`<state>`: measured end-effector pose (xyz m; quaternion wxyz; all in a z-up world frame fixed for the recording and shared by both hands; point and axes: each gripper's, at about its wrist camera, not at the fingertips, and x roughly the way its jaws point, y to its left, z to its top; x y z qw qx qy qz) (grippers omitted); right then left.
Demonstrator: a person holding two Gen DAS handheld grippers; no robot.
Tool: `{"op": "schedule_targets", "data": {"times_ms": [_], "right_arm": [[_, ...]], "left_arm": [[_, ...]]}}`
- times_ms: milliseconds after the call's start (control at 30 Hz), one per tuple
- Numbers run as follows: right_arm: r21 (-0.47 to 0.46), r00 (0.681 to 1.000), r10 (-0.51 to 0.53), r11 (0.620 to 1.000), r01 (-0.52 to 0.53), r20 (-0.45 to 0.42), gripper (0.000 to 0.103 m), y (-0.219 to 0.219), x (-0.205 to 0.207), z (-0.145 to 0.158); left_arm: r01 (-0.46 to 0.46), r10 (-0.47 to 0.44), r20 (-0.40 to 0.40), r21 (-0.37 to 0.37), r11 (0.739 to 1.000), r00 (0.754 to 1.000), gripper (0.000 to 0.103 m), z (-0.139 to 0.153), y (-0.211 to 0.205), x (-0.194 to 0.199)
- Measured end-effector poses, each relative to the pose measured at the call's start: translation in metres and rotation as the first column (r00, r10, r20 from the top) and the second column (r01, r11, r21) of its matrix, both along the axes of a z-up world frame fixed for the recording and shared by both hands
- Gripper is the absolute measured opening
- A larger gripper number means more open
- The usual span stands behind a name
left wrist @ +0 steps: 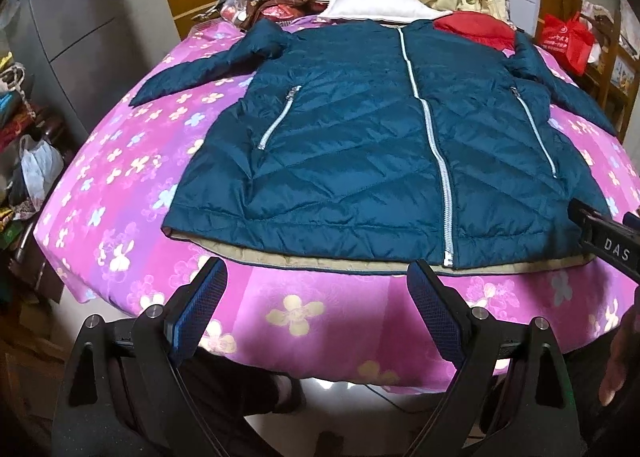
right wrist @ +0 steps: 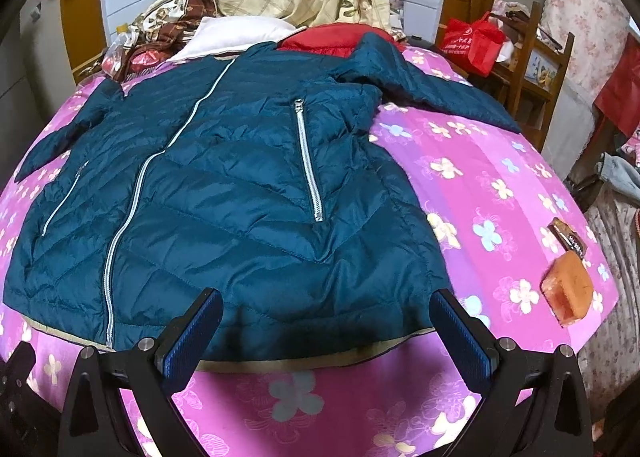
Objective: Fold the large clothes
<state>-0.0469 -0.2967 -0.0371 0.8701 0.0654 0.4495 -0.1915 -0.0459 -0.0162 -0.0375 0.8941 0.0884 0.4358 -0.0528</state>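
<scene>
**Hovering at the hem, first fold not yet begun**

Lying zipped and face-up on the pink flowered bed, the teal jacket is spread flat with both sleeves out to the sides and its hem toward the person. No fold shows yet, so this looks like the opening step. The left hand-held gripper hangs just short of the hem, jaws wide apart and holding nothing. The right hand-held gripper sits over the hem's right part, also spread wide and empty; whether its pads touch the fabric I cannot tell. Next, a likely move is to reach a sleeve or side edge, close on the puffy fabric, and bring it across the zipper without dragging the body askew.
</scene>
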Motion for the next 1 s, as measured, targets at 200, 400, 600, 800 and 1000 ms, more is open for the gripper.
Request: {"op": "schedule_targets", "data": {"times_ms": [200, 400, 600, 800, 1000], "right_arm": [[-0.003, 0.999, 0.024, 1.0, -0.024, -0.021, 0.102, 0.009, 0.004, -0.006], [-0.009, 0.999, 0.031, 0.999, -0.031, -0.032, 0.102, 0.013, 0.008, -0.009], [-0.005, 0.998, 0.041, 0.999, -0.041, -0.042, 0.102, 0.016, 0.011, -0.012], [0.004, 0.997, 0.051, 0.999, -0.051, -0.053, 0.102, 0.019, 0.011, -0.016], [0.005, 0.996, 0.066, 0.998, -0.066, -0.058, 0.102, 0.027, 0.01, -0.019]], "left_arm": [[0.008, -0.008, -0.014, 0.0, 1.0, 1.0, 0.092, -0.004, 0.001, 0.006], [0.001, -0.001, -0.032, -0.001, 1.0, 1.0, 0.092, -0.008, 0.005, 0.012], [-0.007, 0.007, -0.047, -0.006, 1.0, 0.999, 0.092, -0.012, 0.008, 0.017], [-0.009, 0.009, -0.062, -0.005, 1.0, 0.998, 0.092, -0.016, 0.009, 0.019], [-0.02, 0.02, -0.067, -0.007, 1.0, 0.998, 0.092, -0.019, 0.011, 0.022]]}}
